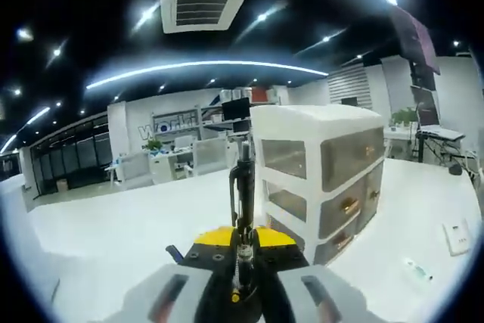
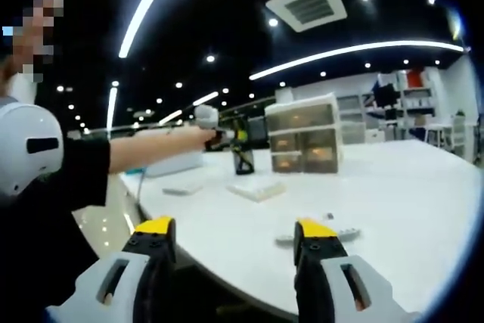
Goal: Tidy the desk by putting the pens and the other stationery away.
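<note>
The left gripper (image 1: 240,262) clamps a black pen (image 1: 243,187) beside the drawer unit (image 1: 321,179); the right gripper (image 2: 236,241) gapes empty.

You're in an open-plan office: strip lights (image 1: 204,68) and a ceiling vent (image 1: 203,7) at the top of frame, desks (image 1: 170,163) and shelving (image 1: 198,120) mid-frame.

Desk (image 2: 393,187) top is smooth white with a slight sheen, drawer unit (image 1: 321,175) at 3 o'clock of the left gripper view is white plastic with translucent smoky fronts, pen (image 1: 243,187) looks glossy black, jaw tips are yellow plastic.
</note>
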A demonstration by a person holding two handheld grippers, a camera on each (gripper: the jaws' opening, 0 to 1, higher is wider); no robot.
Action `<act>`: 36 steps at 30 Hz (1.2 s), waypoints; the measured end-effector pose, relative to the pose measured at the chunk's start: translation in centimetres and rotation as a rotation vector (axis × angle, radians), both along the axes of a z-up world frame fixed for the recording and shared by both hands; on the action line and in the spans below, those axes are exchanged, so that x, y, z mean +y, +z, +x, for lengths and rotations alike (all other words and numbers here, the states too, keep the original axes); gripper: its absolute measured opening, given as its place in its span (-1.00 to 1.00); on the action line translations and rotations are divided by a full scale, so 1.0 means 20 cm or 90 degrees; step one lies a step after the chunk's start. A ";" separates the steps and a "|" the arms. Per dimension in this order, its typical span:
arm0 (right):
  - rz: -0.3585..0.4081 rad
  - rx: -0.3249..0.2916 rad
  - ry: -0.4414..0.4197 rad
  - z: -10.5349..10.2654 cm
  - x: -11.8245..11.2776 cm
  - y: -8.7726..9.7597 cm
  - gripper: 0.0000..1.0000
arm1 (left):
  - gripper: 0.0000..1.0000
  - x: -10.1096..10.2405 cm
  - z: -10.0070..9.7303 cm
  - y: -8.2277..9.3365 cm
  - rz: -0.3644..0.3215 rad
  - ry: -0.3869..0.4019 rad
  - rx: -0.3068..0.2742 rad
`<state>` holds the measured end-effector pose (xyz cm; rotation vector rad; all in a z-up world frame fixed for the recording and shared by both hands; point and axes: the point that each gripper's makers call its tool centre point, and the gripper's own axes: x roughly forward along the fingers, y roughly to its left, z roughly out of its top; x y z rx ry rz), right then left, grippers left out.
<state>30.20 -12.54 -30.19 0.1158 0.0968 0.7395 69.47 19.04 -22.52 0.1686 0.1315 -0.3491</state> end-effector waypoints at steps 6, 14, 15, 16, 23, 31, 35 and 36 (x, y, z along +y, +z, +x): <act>0.000 0.003 0.001 0.00 0.00 0.00 0.18 | -0.75 0.01 0.00 -0.01 0.016 0.001 0.009; 0.001 0.002 0.005 0.00 0.02 0.00 0.19 | -0.52 -0.01 -0.06 -0.01 0.019 0.006 0.000; 0.001 0.002 0.006 -0.01 0.02 0.00 0.18 | -0.50 -0.01 -0.06 0.00 0.016 0.004 -0.002; 0.001 0.002 0.007 -0.01 0.02 0.00 0.19 | -0.46 -0.01 -0.07 0.00 0.013 0.002 -0.003; 0.002 -0.002 0.013 -0.02 0.04 0.01 0.19 | -0.27 -0.03 -0.17 0.01 -0.003 -0.019 -0.012; -0.001 -0.007 0.020 -0.04 0.07 0.03 0.19 | -0.06 -0.06 -0.40 0.04 -0.027 -0.047 -0.045; -0.004 -0.011 0.021 -0.05 0.08 0.03 0.19 | -0.01 -0.06 -0.52 0.04 -0.038 -0.059 -0.054; -0.005 -0.011 0.022 -0.05 0.09 0.03 0.19 | 0.00 -0.06 -0.54 0.04 -0.039 -0.062 -0.056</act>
